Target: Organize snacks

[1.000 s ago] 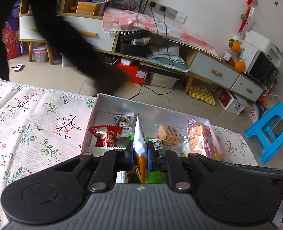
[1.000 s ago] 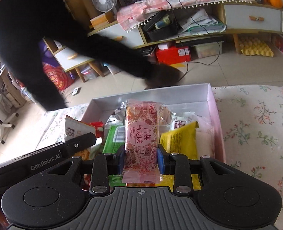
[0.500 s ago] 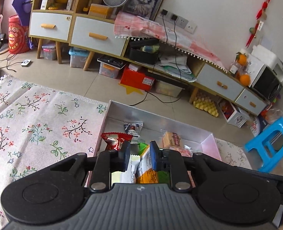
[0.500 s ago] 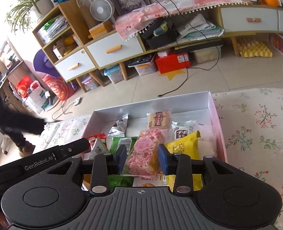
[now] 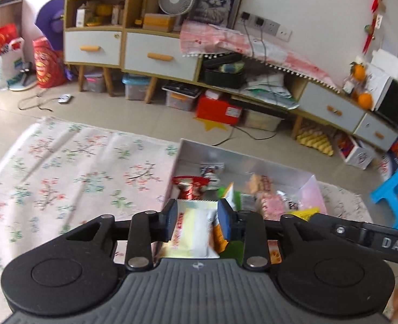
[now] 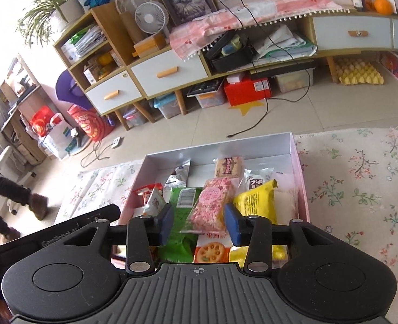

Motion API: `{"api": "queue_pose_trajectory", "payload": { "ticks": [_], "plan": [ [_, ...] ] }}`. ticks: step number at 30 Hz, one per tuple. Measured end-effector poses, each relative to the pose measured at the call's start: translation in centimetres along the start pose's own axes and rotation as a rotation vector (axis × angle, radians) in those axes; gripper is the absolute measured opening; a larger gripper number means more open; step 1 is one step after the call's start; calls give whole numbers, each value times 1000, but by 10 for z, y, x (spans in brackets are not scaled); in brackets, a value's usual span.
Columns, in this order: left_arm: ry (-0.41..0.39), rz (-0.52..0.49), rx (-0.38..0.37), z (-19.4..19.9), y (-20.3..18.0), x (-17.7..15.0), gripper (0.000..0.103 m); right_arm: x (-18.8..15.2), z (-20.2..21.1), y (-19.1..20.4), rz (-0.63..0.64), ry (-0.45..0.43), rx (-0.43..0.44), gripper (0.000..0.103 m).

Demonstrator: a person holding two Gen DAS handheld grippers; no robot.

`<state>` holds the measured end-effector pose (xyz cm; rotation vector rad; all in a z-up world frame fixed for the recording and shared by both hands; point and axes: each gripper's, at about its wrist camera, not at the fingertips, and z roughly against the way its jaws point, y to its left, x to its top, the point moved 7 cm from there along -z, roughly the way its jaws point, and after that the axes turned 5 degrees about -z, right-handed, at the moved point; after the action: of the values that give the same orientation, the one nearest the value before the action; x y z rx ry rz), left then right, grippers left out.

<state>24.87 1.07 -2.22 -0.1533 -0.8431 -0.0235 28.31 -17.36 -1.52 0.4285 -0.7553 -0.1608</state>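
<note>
Floral woven cloth (image 6: 361,178), rectangular box (image 6: 297,159), crinkly packets (image 6: 254,202)

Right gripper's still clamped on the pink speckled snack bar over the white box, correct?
No. In the right wrist view the right gripper has just been opening: its blue pads stand clear of the pink speckled snack bar, which lies loose on the other packets in the white box.
</note>
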Motion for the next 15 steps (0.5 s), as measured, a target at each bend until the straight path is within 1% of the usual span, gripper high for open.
{"api": "queue_pose_trajectory", "payload": {
  "ticks": [1, 2, 3, 5, 6, 9, 12, 15],
  "plan": [
    [-4, 2, 9, 4, 2, -1, 35, -2, 4, 2, 12, -2, -7, 42],
    [-9, -1, 13, 7, 2, 0, 36, -3, 8, 4, 23, -5, -13, 45],
    [-18, -9, 21, 11, 3, -1, 38, -4, 12, 6, 31, -9, -20, 52],
    [-35, -29, 41, 20, 2, -2, 44, -6, 21, 9, 42, -25, -27, 58],
    [-38, -38, 52, 24, 2, -4, 47, -7, 25, 10, 48, -32, -31, 59],
    [-35, -62, 67, 36, 0, -7, 52, -10, 37, 12, 58, -58, -51, 64],
    [-38, -117, 83, 48, 0, -11, 52, -20, 46, 17, 71, -59, -69, 67],
    [-60, -122, 89, 63, 4, -16, 53, -31, 57, 22, 96, -66, -79, 67]
  ]
}}
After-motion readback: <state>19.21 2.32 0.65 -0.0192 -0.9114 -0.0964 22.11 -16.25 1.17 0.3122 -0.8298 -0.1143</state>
